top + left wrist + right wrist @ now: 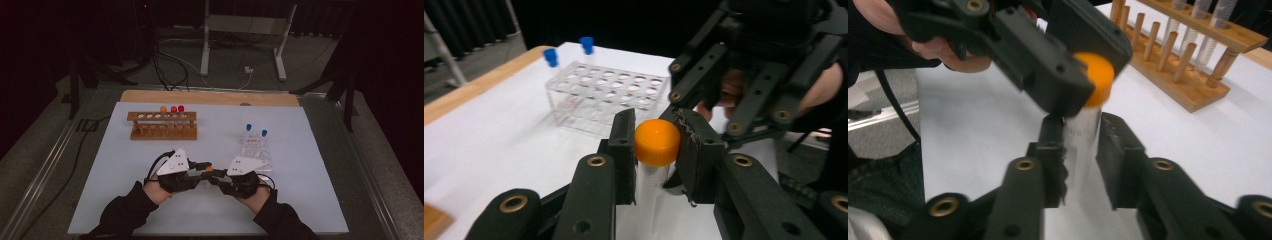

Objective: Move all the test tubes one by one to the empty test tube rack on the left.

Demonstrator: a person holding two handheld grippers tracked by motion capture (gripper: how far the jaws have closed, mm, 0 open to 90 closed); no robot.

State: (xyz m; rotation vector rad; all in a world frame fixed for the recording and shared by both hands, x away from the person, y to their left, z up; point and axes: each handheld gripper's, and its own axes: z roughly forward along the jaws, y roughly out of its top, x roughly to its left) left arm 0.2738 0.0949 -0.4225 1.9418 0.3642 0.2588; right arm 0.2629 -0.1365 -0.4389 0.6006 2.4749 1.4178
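Orange-capped tube [656, 150] sits between our hands over the white mat [125, 200], left gripper [655, 145] clamped on its cap, right gripper [1082, 145] gripping its clear body, with the wooden rack [163, 126] holding three capped tubes and the clear rack [256, 147] holding two blue-capped ones.

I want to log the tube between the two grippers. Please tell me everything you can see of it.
The tube is a clear cylinder, glass or plastic, with a round orange cap. It is held above the white table between both grippers: the left gripper closes on its cap, the right gripper on its clear body. It looks empty, though blur makes this uncertain.
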